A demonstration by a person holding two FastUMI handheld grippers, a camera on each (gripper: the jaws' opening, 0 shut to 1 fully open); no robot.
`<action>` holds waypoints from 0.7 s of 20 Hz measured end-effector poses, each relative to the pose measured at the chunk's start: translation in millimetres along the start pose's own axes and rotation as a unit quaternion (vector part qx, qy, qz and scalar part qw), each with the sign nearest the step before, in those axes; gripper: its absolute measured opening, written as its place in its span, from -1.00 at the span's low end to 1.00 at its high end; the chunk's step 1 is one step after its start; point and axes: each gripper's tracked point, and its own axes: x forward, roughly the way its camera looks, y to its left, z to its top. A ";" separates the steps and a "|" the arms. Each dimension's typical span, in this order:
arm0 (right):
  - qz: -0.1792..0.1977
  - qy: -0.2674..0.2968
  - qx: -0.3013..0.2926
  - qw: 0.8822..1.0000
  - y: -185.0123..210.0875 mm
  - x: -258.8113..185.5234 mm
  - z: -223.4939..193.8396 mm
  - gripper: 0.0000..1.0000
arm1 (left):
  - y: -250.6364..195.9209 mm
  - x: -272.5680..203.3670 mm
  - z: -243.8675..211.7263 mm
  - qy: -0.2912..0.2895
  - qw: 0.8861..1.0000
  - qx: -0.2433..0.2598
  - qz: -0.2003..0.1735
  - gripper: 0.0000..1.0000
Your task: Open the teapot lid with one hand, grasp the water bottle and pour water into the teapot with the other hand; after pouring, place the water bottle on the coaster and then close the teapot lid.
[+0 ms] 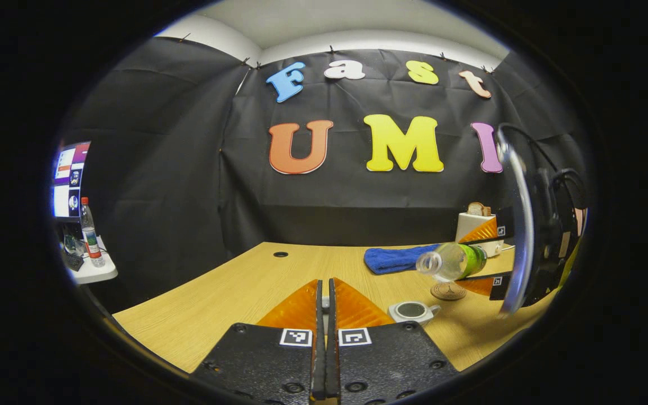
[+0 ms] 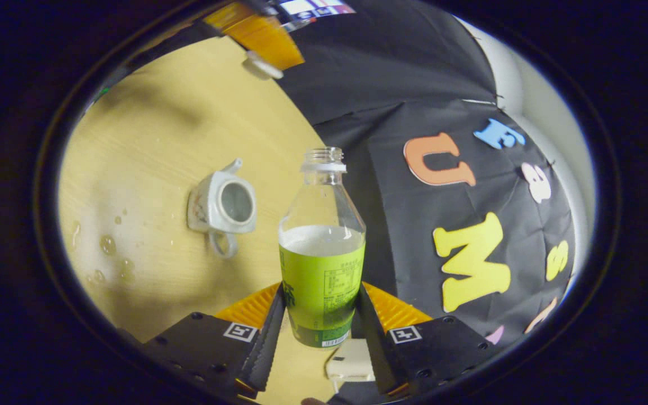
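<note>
The right tool (image 2: 317, 323) clamps the water bottle (image 2: 322, 264) by its labelled lower body; the bottle lies nearly horizontal, open mouth toward the lidless teapot (image 2: 224, 209) on the tabletop (image 2: 149, 140). The left tool (image 1: 324, 315) is pressed narrow, gripping the teapot lid (image 2: 262, 66).

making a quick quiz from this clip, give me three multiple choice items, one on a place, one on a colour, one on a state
1. Where is the coaster?
A. on the table beside the teapot
B. under the toaster
C. on the blue towel

2. What colour is the water bottle label?
A. red
B. green
C. white

3. What state is the teapot in?
A. lid on
B. tipped over
C. lid off, open

Answers:
1 A, it lies on the wood just past the teapot.
2 B, the wrap is green.
3 C, its open mouth shows.
</note>
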 end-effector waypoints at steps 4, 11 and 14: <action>-0.011 -0.026 0.166 0.986 -20.4 -12.6 -3.6 0.45 | -23.2 -0.4 6.7 -0.005 1.000 0.007 -0.019 -0.94; -0.002 -0.059 0.456 0.888 -59.2 -9.3 -38.1 0.39 | -60.5 -3.3 11.0 -0.008 0.998 0.012 -0.059 -0.94; -0.002 -0.053 0.518 0.853 -62.2 7.0 -56.2 0.39 | -65.0 -4.0 11.6 -0.006 0.998 0.014 -0.064 -0.94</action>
